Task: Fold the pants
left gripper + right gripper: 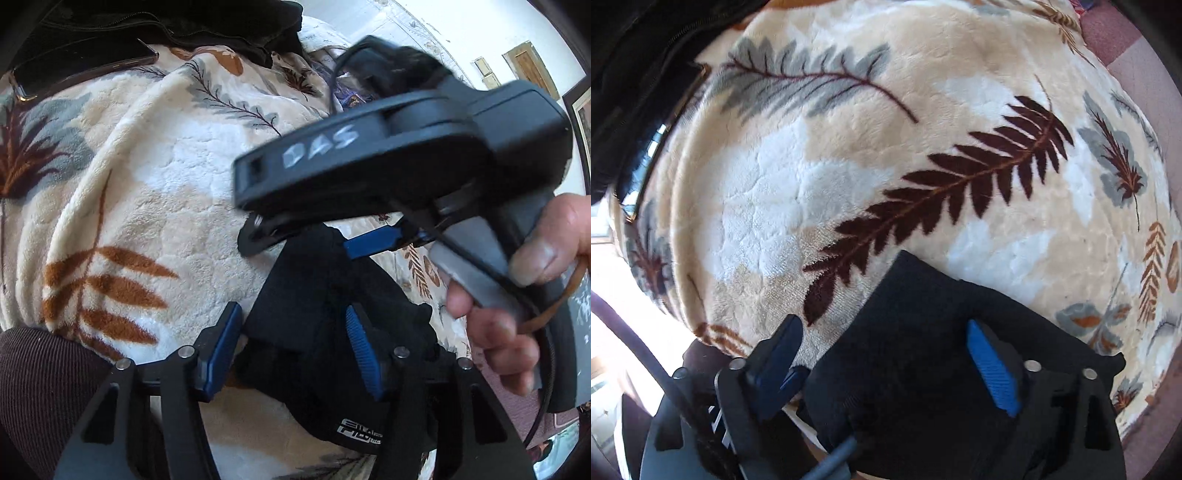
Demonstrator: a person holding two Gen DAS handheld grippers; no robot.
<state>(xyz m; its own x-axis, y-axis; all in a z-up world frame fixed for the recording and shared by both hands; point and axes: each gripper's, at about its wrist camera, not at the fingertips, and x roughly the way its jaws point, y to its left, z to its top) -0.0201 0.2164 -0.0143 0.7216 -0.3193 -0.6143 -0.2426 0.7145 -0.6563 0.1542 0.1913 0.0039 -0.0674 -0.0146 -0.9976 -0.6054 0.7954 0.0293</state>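
Note:
The black pants [314, 332] lie bunched on a cream blanket with a leaf print [147, 184]. In the left wrist view my left gripper [291, 343] is open, its blue pads on either side of the bunched cloth. The right gripper [299, 240] reaches in from the right, held by a hand, with its fingers spread over the far end of the cloth. In the right wrist view my right gripper [886, 354] is open over the black pants [923, 369], which fill the gap between its fingers and cover the right one's base.
A dark garment with a zipper [166, 26] and a phone [85, 70] lie at the blanket's far left. Dark ribbed cloth [40, 387] is at the lower left. A white wall and wooden door [528, 66] stand beyond. Reddish floor [1134, 74] borders the blanket.

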